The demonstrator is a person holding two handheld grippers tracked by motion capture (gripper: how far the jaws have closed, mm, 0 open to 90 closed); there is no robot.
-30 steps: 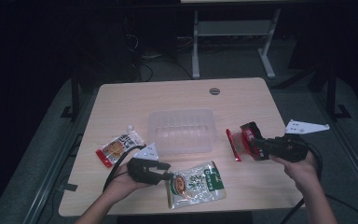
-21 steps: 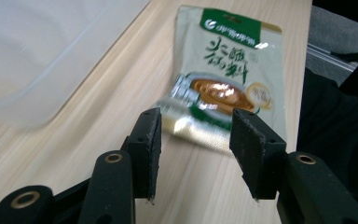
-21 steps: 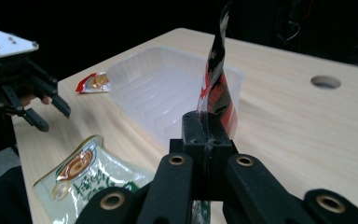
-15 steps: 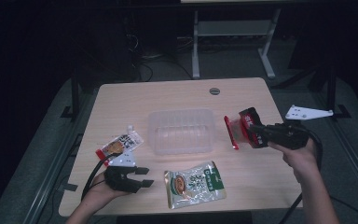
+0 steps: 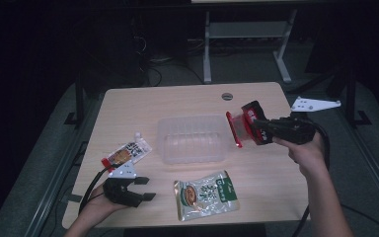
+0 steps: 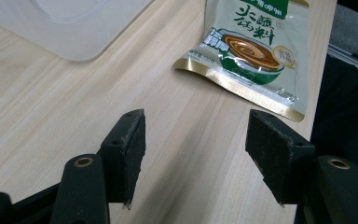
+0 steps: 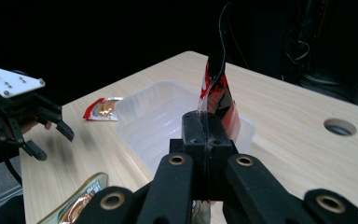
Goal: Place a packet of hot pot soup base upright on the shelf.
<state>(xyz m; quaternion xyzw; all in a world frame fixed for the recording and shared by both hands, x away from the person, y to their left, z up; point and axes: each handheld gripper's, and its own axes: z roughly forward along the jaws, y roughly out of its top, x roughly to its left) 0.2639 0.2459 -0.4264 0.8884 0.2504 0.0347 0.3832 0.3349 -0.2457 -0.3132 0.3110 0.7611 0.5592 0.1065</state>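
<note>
Dark floor and unlit furniture ring a pale wood-grain table (image 5: 187,98), and the work on it looks to be loading sauce packets into a tray.

Nearest, at about seven o'clock on the tabletop, the left gripper (image 5: 139,188) rests low in the person's left hand, its black jaws standing apart with only bare wood between them; they have just been opening. Just past it, at six o'clock, a green-and-white foil sauce pouch with a gold border (image 5: 206,193) lies flat; the left gripper view shows the pouch's lower corner (image 6: 254,51) ahead and to the right of the pads (image 6: 272,151). At nine o'clock lies a red-and-white printed sachet (image 5: 127,153).

In the middle sits the clear, ribbed plastic tray (image 5: 193,139), with nothing in it. At its three o'clock edge the right gripper (image 5: 254,127) is clamped on a red glossy packet (image 5: 239,129), lifted off the table and hanging on edge beside the rim. From the right gripper view the packet (image 7: 218,95) stands up out of the closed jaws, with the tray (image 7: 154,116) beyond it.

To do this step well, I would carry the packet further over the tray's middle, lower it until it nearly lies flat, and only then let go, so it does not catch the rim.

Compared with a second ago, the right hand has raised the red packet from the table beside the tray, and the left gripper has drawn back from the green pouch toward the table's near-left edge.
</note>
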